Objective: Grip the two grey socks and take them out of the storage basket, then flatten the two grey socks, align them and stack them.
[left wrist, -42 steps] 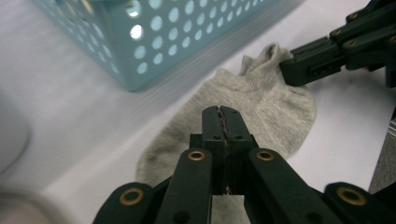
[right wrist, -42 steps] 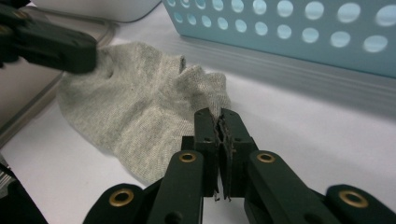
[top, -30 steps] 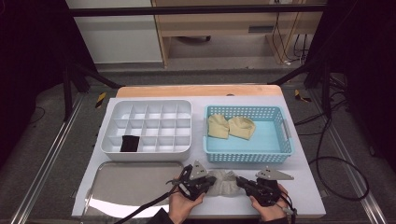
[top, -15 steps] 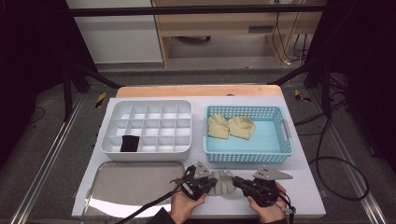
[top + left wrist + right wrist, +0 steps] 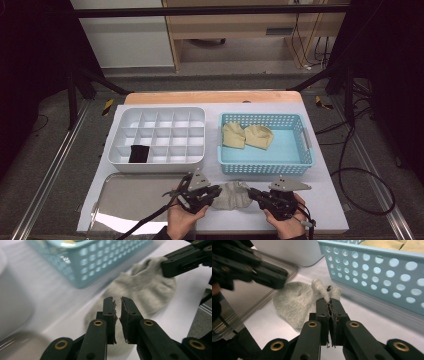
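A grey sock point(image 5: 231, 194) lies near the table's point(image 5: 325, 200) front edge, before the blue basket point(image 5: 265, 165). The right gripper point(image 5: 329, 305) pinches its edge; the left gripper point(image 5: 117, 305), jaws just opening slightly, holds nothing.

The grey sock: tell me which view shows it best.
The right gripper view: the grey sock lies whole and sharp, one edge pinched by the right gripper. The left gripper view shows it large but blurred, partly behind its own gripper. The high view shows it small.
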